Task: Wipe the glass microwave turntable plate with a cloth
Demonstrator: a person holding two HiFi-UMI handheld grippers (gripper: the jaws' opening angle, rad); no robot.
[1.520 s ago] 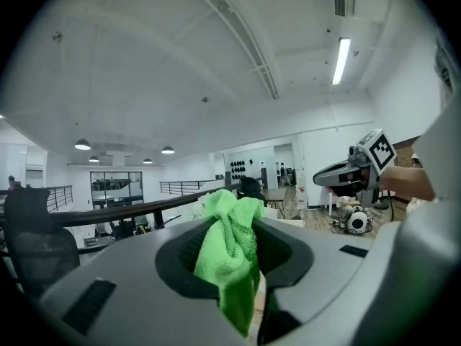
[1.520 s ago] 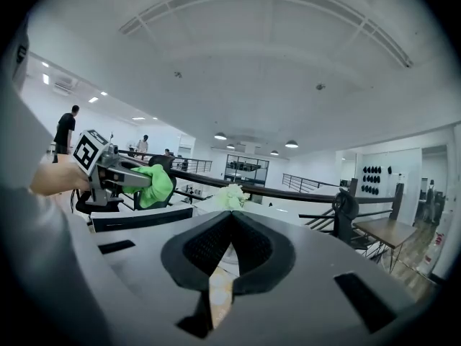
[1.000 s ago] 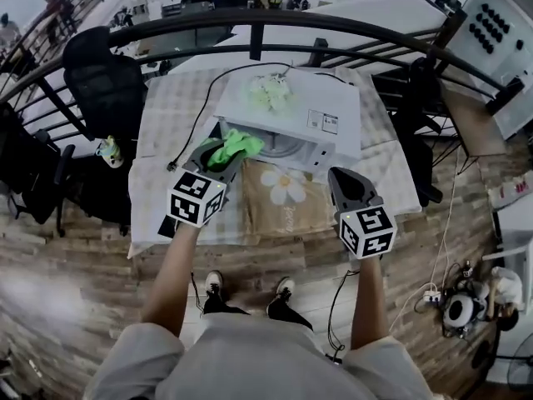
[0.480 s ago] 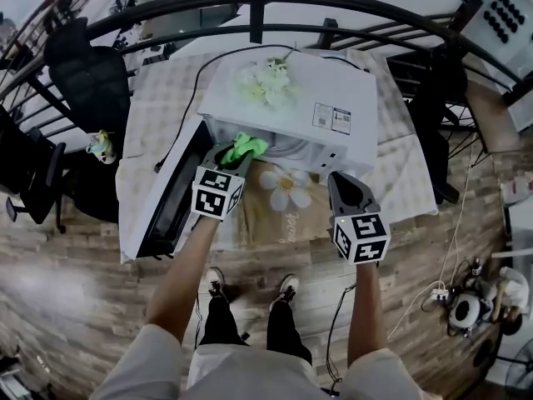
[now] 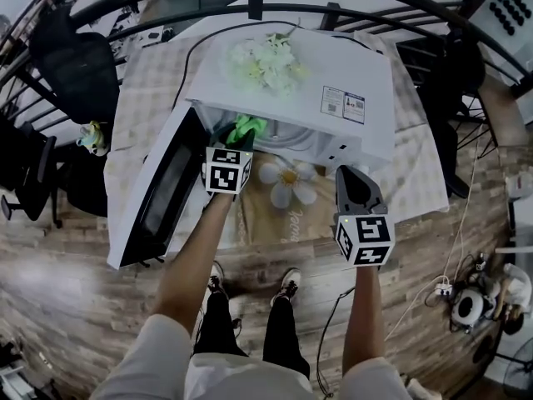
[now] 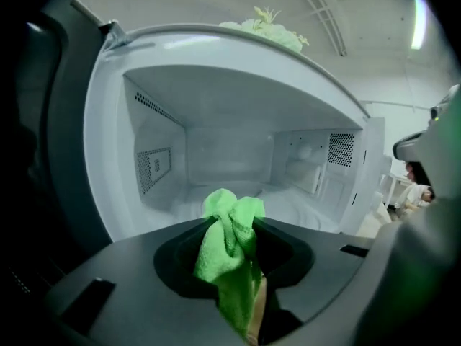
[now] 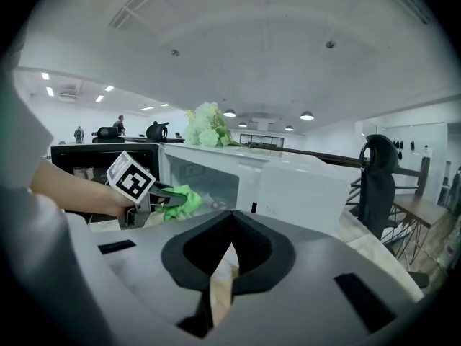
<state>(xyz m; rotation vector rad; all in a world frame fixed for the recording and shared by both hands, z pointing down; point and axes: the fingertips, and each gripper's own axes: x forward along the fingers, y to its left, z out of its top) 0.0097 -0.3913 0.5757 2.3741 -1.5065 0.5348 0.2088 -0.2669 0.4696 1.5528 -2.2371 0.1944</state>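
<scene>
The white microwave stands with its door swung open to the left. Low in its cavity the glass turntable plate shows faintly; in the head view only a sliver of the plate is seen under the roof. My left gripper is shut on a bright green cloth at the mouth of the cavity. In the left gripper view the cloth bunches between the jaws of that gripper, just short of the plate. My right gripper hangs in front of the microwave's right side, shut and holding nothing.
White artificial flowers lie on the microwave's top. A tan mat with a daisy print covers the table in front of it, over a checked tablecloth. Black office chairs stand to the left, a curved railing behind.
My left gripper carried the green cloth forward from in front of the microwave to the mouth of the cavity. The head view came closer. The right gripper stayed about where it was.
</scene>
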